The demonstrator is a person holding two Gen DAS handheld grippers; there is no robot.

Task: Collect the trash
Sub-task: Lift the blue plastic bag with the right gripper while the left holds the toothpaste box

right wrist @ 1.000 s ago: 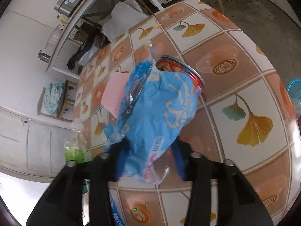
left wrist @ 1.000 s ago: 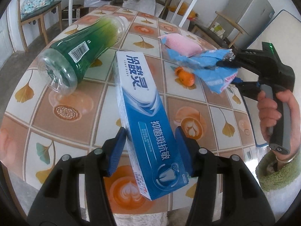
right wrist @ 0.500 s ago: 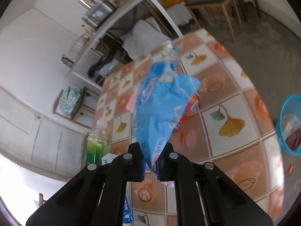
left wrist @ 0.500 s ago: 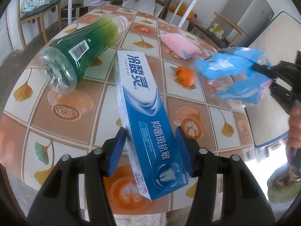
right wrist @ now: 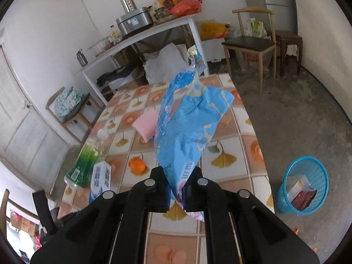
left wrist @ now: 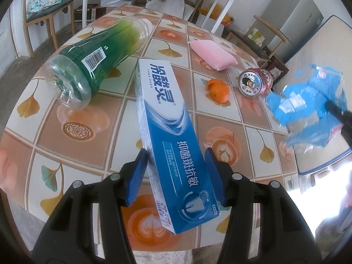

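Observation:
My left gripper (left wrist: 176,176) is shut on a blue and white toothpaste box (left wrist: 167,127) and holds it tilted above the tiled table (left wrist: 72,118). My right gripper (right wrist: 176,192) is shut on a crumpled blue plastic wrapper (right wrist: 189,129), lifted high over the table; the wrapper also shows in the left wrist view (left wrist: 308,107), off the table's right edge. A blue waste basket (right wrist: 304,184) with boxes inside stands on the floor to the right of the table.
On the table lie a green plastic bottle (left wrist: 96,59), a pink sponge (left wrist: 212,55), an orange peel (left wrist: 217,91) and a red can (left wrist: 255,82). Chairs (right wrist: 250,44) and a white side table (right wrist: 140,37) stand behind.
My right gripper has lifted the blue wrapper up and away from the table toward its right side, uncovering the red can. The left gripper and toothpaste box have hardly moved.

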